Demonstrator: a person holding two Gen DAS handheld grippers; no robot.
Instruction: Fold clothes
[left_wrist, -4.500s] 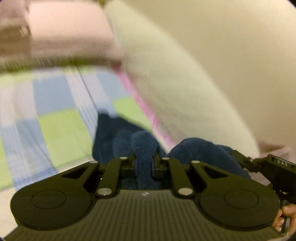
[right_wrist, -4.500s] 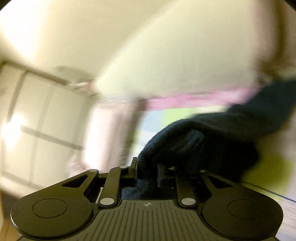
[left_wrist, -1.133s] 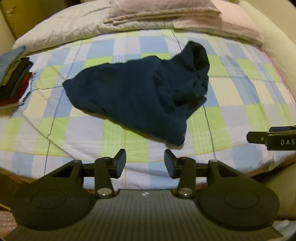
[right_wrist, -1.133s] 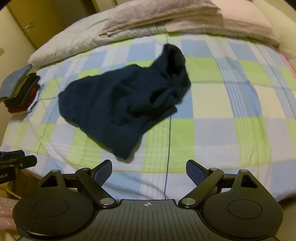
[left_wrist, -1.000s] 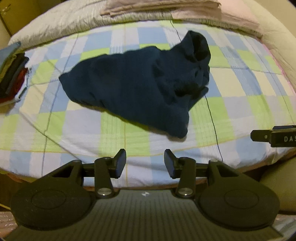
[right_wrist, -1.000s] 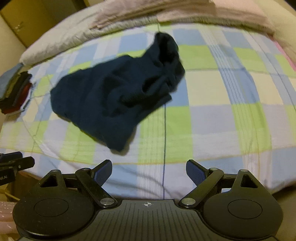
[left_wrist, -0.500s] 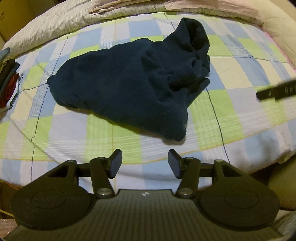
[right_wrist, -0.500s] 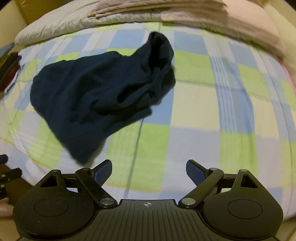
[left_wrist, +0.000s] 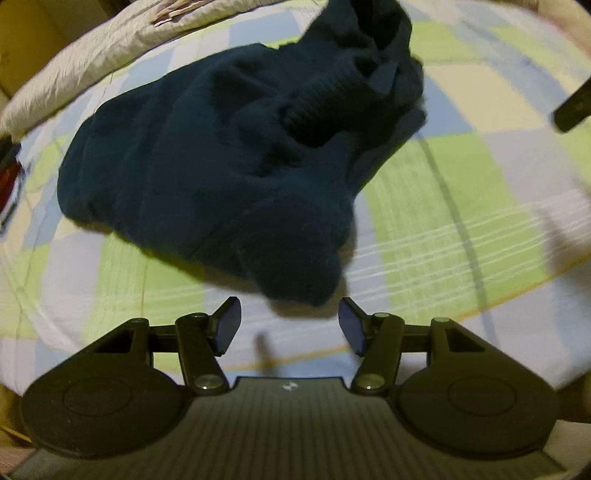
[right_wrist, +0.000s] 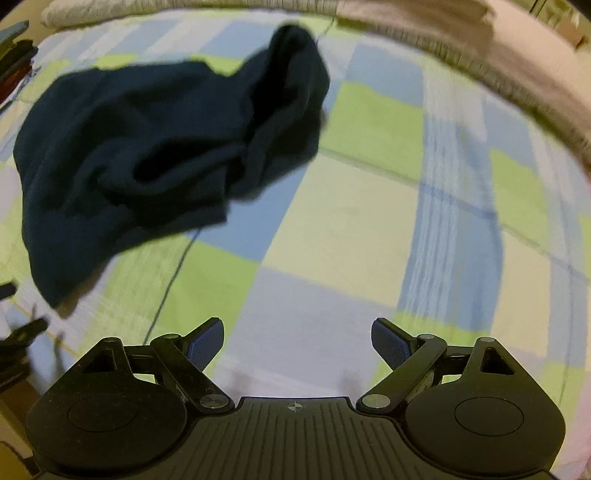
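A dark navy garment (left_wrist: 229, 155) lies crumpled on the checked bedspread (left_wrist: 443, 206), its near corner pointing at me. My left gripper (left_wrist: 290, 325) hangs open just short of that corner, with nothing between its blue pads. In the right wrist view the same garment (right_wrist: 147, 155) fills the upper left. My right gripper (right_wrist: 297, 345) stands wide open over bare bedspread (right_wrist: 351, 221), to the right of the garment and apart from it. A dark bar of the right gripper (left_wrist: 572, 107) shows at the right edge of the left wrist view.
Folded pale bedding (right_wrist: 461, 33) and a quilt (left_wrist: 74, 70) lie along the far side of the bed. A stack of folded clothes (right_wrist: 14, 66) sits at the far left. The bed's near edge (left_wrist: 110, 369) runs just under my left gripper. Part of the left gripper (right_wrist: 18, 343) shows at the right view's left edge.
Both grippers have dropped closer to the bed, so the garment looks larger. The left gripper's jaws stand wider than a second ago. The right gripper has swung right over bare bedspread.
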